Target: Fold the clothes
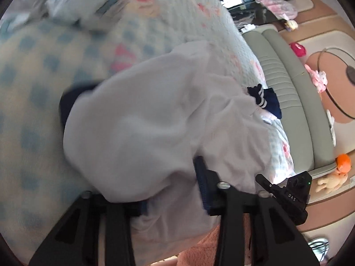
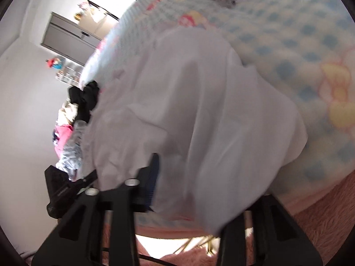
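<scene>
Mid-fold: white garment (image 1: pixel 155 115) fills frame centre over the checked blanket (image 1: pixel 33 88). Left gripper (image 1: pixel 175 190) and right gripper (image 2: pixel 188 197) each look clenched on its near edge. Next, probably carry that edge across evenly and lay it flat.

At the left of the frame I see a bed (image 1: pixel 33 84) with a blue-checked, flower-printed cover, and along the right a grey padded bed frame (image 1: pixel 286 84). At lower right, an orange-headed plush toy (image 1: pixel 335 175) lies on the floor, and a pink fuzzy blanket (image 2: pixel 315 208) fills my other camera's lower right.
</scene>
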